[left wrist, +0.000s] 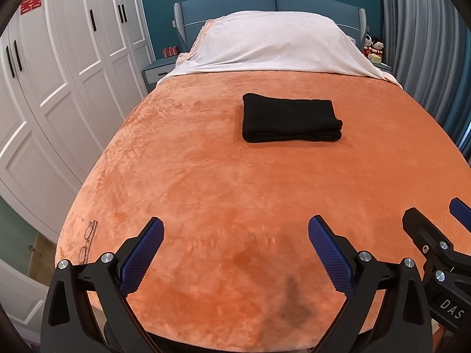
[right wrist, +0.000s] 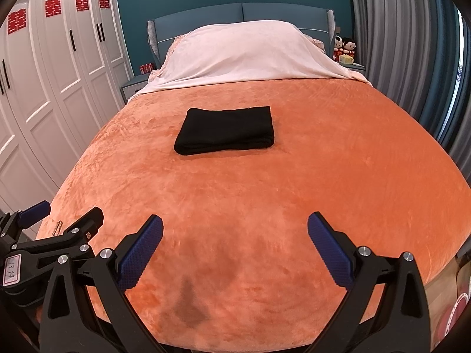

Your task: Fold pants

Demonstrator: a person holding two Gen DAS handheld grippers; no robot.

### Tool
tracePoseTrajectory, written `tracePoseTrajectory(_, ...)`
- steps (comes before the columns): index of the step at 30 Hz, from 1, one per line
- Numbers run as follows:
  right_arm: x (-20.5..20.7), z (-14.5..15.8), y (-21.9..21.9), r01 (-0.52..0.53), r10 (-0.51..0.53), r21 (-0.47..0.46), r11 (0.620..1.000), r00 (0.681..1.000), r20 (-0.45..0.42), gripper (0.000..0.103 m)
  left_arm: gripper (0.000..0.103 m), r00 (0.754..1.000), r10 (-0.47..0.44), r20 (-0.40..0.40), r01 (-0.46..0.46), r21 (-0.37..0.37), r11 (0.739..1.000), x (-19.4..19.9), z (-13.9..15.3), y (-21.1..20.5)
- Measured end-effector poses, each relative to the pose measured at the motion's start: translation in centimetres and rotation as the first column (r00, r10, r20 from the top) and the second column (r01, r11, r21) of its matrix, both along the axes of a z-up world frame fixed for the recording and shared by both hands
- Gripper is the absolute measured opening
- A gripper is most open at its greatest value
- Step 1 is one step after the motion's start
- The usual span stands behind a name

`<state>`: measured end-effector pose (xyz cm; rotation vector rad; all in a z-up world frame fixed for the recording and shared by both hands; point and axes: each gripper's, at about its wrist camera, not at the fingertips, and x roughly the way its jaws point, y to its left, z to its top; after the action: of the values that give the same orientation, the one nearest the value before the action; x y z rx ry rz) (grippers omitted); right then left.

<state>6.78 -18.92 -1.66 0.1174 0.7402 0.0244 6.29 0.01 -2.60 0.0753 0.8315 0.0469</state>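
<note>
Black pants lie folded into a neat rectangle in the middle of the orange bed cover; they also show in the right wrist view. My left gripper is open and empty over the near end of the bed, well short of the pants. My right gripper is open and empty beside it, just as far from the pants. The right gripper shows at the right edge of the left wrist view. The left gripper shows at the left edge of the right wrist view.
A pair of glasses lies on the near left corner of the bed. A white cover over the pillows lies at the head. White wardrobes stand left; grey curtains hang right. A dark stain marks the near cover.
</note>
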Motion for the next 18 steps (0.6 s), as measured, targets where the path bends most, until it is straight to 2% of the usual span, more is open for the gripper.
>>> tracePoseTrajectory(18, 0.14, 0.08, 0.19, 0.002, -0.002, 0.003, 1.000, 1.000, -0.003, 0.097, 0.097, 1.000, 0.001, -0.001, -0.001, -0.027, 1.000, -0.19, -0.25, 0.77)
